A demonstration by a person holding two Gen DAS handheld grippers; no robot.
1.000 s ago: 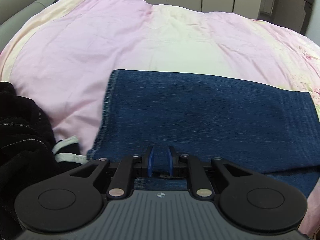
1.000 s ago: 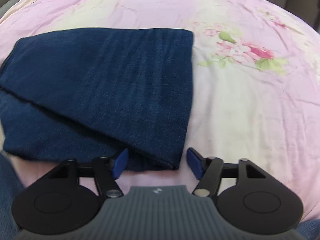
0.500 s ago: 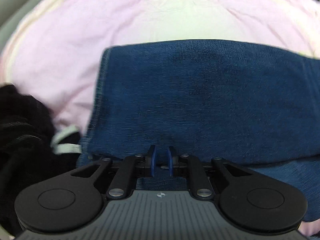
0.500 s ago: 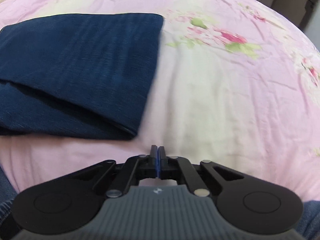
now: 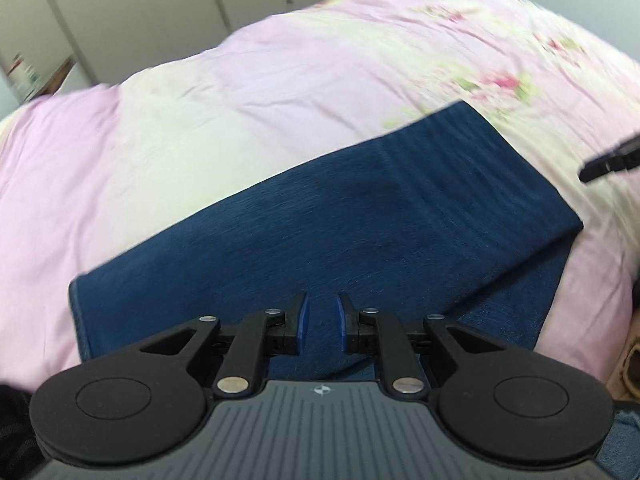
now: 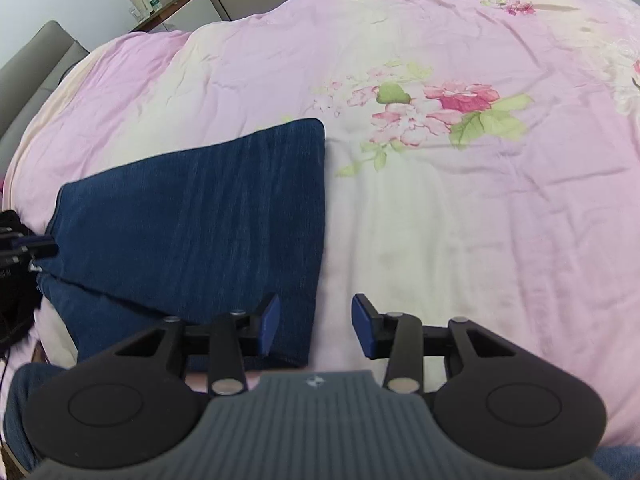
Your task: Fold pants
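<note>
Denim pants [image 6: 200, 216], folded flat, lie on the pink floral bedspread [image 6: 460, 208] at nine o'clock in my right view. My left gripper [image 5: 320, 322] hovers over them, jaws slightly apart, clasping nothing. My right gripper [image 6: 314, 324] straddles their right edge, jaws wide apart.

One pair of folded blue pants [image 5: 360, 216] lies on one pink floral bed [image 6: 480, 220]; two grippers show, left gripper [image 5: 320, 322] and right gripper [image 6: 314, 324], each with two fingers
</note>
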